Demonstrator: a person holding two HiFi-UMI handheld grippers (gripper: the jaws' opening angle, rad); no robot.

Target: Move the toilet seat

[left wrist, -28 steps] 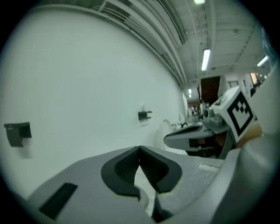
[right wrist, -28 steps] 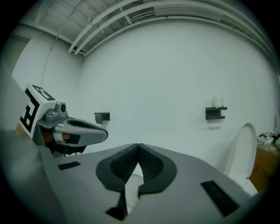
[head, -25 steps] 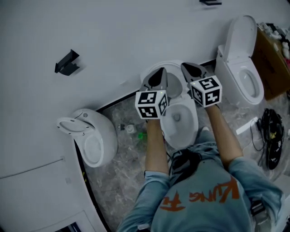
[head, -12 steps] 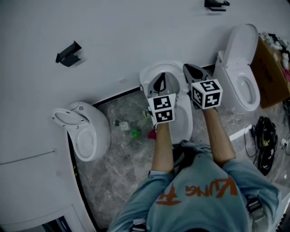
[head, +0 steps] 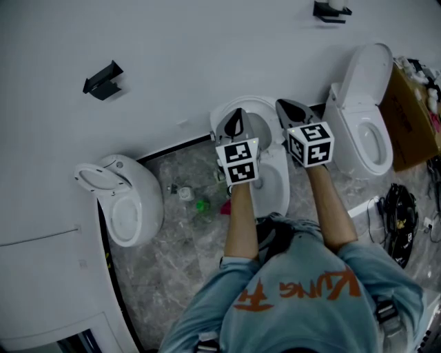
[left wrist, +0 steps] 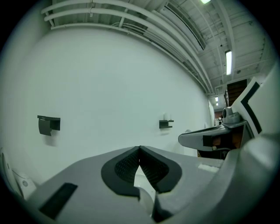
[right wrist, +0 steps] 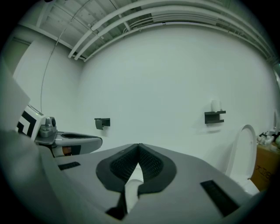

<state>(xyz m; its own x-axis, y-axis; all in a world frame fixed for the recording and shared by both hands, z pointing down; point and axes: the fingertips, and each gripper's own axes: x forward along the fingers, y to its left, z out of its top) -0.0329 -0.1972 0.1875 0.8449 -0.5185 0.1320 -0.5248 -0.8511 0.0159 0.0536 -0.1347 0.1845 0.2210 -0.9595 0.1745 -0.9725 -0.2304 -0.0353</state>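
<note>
Plainly the left gripper (left wrist: 139, 149) and the right gripper (right wrist: 139, 146) hover over the middle toilet (head: 274, 185), each with its fingers (left wrist: 127, 168) pressed together on nothing. Its seat (head: 260, 103) seems raised at the far end, by the wall (head: 207, 55). It is likely stiff, smooth, slippery plastic on a hinge; take its free rim, away from the hinge, and guide it gently.

Three toilets (head: 120, 207) (head: 273, 178) (head: 365, 131), two black wall brackets (head: 102, 79) (head: 331, 10), two grippers (head: 237, 117) (head: 285, 107), one cardboard box (head: 411, 114)
</note>
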